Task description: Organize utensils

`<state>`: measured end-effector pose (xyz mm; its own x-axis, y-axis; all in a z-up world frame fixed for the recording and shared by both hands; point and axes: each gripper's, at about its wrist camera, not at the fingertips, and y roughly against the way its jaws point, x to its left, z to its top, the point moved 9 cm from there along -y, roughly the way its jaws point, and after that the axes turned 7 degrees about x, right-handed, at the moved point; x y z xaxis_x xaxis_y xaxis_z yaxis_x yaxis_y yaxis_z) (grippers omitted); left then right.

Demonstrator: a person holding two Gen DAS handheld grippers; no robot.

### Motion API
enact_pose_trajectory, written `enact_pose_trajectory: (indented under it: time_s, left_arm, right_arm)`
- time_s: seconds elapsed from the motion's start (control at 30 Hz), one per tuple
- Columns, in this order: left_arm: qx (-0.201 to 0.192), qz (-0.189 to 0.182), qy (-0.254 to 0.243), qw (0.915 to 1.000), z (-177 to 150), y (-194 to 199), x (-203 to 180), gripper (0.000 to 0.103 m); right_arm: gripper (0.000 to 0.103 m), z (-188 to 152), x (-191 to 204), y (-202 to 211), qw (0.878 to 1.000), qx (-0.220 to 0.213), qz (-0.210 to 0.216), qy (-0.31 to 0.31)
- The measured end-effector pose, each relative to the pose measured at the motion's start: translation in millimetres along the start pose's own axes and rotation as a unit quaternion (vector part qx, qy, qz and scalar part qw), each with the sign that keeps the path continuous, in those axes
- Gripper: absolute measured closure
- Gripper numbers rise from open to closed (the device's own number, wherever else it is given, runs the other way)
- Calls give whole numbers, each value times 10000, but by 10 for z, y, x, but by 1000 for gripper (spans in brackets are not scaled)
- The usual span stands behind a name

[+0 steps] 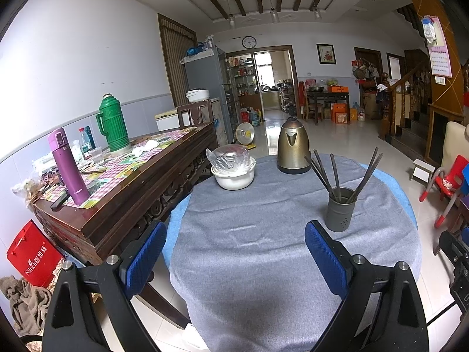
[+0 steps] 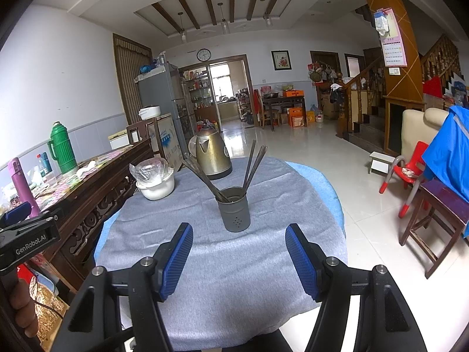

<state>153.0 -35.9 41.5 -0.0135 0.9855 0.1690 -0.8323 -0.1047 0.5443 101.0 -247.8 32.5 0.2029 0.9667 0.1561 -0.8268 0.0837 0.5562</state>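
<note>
A grey metal utensil holder (image 1: 340, 209) (image 2: 234, 209) stands upright on the round table's grey cloth (image 1: 249, 234) (image 2: 219, 252). Several dark chopsticks (image 1: 331, 173) (image 2: 249, 165) lean out of it to both sides. My left gripper (image 1: 234, 243) hovers open over the near part of the cloth, with the holder just beyond its right finger. My right gripper (image 2: 239, 246) is open too, nothing between its blue pads, and the holder sits a little beyond the gap. At the left edge of the right wrist view the left gripper's body (image 2: 27, 234) shows.
A brass kettle (image 1: 293, 146) (image 2: 212, 154) and a white bowl with a plastic-wrapped lid (image 1: 233, 167) (image 2: 154, 180) stand at the table's far side. A wooden sideboard (image 1: 126, 193) with flasks lies left. Red child's chair (image 2: 407, 173) and wooden stool (image 2: 433, 223) stand right.
</note>
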Motion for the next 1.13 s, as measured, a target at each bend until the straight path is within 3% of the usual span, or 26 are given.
enact_pose_trajectory:
  time_s: [0.43, 0.87, 1.13]
  left_arm:
    - [-7, -8, -6, 10000, -8, 8, -18, 7]
    - [8, -99, 43, 9999, 70, -76, -53, 7]
    - [255, -200, 80, 9994, 63, -445, -122, 7]
  right_arm:
    - [34, 101, 35, 34, 9999, -81, -104, -45]
    - [34, 217, -61, -228, 9995, 26, -307, -94]
    - [33, 275, -50, -498, 9994, 91, -330, -6]
